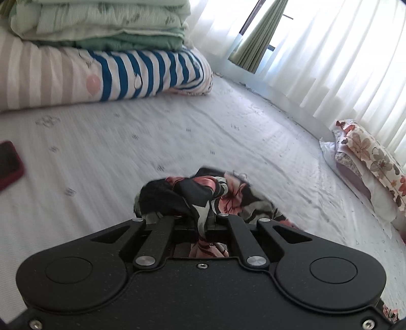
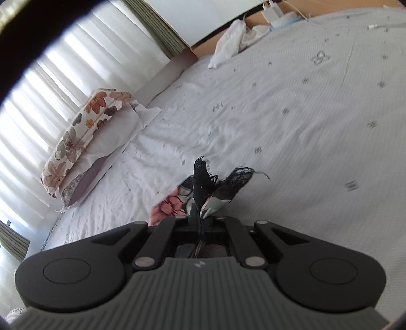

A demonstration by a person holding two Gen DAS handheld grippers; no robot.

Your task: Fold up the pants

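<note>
The pants (image 1: 203, 195) are black with pink and pale green flowers, bunched up over the white bed sheet (image 1: 152, 142). My left gripper (image 1: 201, 223) is shut on a fold of them, and cloth spills out over the closed jaws. In the right wrist view the pants (image 2: 175, 203) show a frayed black lace edge sticking up past the jaws. My right gripper (image 2: 199, 220) is shut on that edge. Both fingertip pairs are mostly hidden by the fabric.
A striped pillow (image 1: 142, 73) with folded green bedding (image 1: 101, 22) on top lies at the back left. A dark red phone (image 1: 9, 165) sits at the left edge. A floral pillow (image 2: 76, 137) lies by the curtains (image 2: 63, 63). White cloth (image 2: 228, 43) lies near the headboard.
</note>
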